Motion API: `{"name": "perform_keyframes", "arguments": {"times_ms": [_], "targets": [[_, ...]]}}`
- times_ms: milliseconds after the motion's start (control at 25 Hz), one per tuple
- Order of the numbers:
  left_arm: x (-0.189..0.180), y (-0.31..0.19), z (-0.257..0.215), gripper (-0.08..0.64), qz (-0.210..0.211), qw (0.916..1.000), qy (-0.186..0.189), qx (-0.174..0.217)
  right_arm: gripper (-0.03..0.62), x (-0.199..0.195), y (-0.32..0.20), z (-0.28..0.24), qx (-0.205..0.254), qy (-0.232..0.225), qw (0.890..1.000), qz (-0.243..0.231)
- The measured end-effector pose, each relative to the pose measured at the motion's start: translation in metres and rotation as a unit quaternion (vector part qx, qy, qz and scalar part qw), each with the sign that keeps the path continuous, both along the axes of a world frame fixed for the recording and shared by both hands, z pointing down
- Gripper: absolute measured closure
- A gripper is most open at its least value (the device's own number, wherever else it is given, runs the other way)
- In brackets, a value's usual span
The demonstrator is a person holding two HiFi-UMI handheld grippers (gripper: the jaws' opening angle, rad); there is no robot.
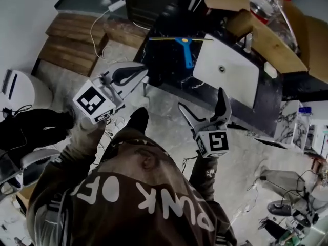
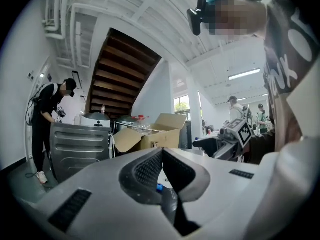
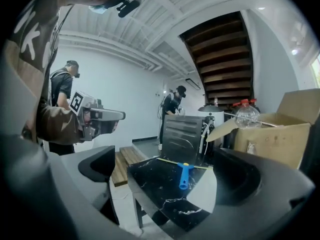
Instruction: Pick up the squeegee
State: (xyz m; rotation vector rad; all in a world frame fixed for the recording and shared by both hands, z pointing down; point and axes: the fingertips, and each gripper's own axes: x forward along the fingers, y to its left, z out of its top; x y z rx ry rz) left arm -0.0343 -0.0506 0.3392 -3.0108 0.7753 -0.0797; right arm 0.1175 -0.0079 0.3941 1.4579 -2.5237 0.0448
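The squeegee [image 1: 185, 48] has a blue handle and a thin yellow blade. It lies flat on the black marble counter [image 1: 164, 65], left of the white sink basin [image 1: 225, 73]. In the right gripper view the squeegee [image 3: 184, 175] shows between the wide-apart jaws, well ahead of them. My right gripper [image 1: 201, 100] is open and empty, held in the air short of the counter. My left gripper [image 1: 138, 73] is shut with nothing in it, near the counter's left edge. In the left gripper view its pads [image 2: 150, 166] meet, and only a speck of the blue squeegee [image 2: 159, 187] shows below them.
A cardboard box [image 1: 266, 35] with a clear plastic bottle [image 1: 264, 4] stands behind the sink. Wooden steps [image 1: 77, 42] lie to the left of the counter. A metal cabinet [image 3: 182, 131] stands beyond it. Other people [image 3: 172, 104] work in the background. Cables trail on the floor.
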Motion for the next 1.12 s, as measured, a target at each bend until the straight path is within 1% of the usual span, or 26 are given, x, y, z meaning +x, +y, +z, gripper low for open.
{"name": "perform_keyframes", "arguments": {"times_ms": [200, 440, 600, 880, 1120], "targets": [[-0.005, -0.072, 0.007, 0.555, 0.01, 0.9998, 0.012, -0.016, -0.003, -0.004, -0.068, 0.007, -0.022, 0.011, 1.0, 0.013], [-0.02, -0.132, 0.014, 0.555, 0.016, 0.9992, 0.012, -0.033, -0.003, -0.015, -0.126, 0.019, -0.053, 0.011, 0.998, 0.031], [-0.026, -0.157, 0.018, 0.555, 0.02, 0.9987, 0.018, -0.044, -0.003, -0.02, -0.152, 0.026, -0.065, 0.019, 0.997, 0.035], [-0.033, -0.197, 0.022, 0.555, 0.028, 0.998, 0.024, -0.052, -0.003, -0.018, -0.189, 0.041, -0.085, 0.033, 0.994, 0.056], [-0.027, -0.222, 0.029, 0.555, 0.039, 0.9975, 0.018, -0.056, -0.003, -0.016, -0.212, 0.061, -0.102, 0.037, 0.992, 0.07]]}}
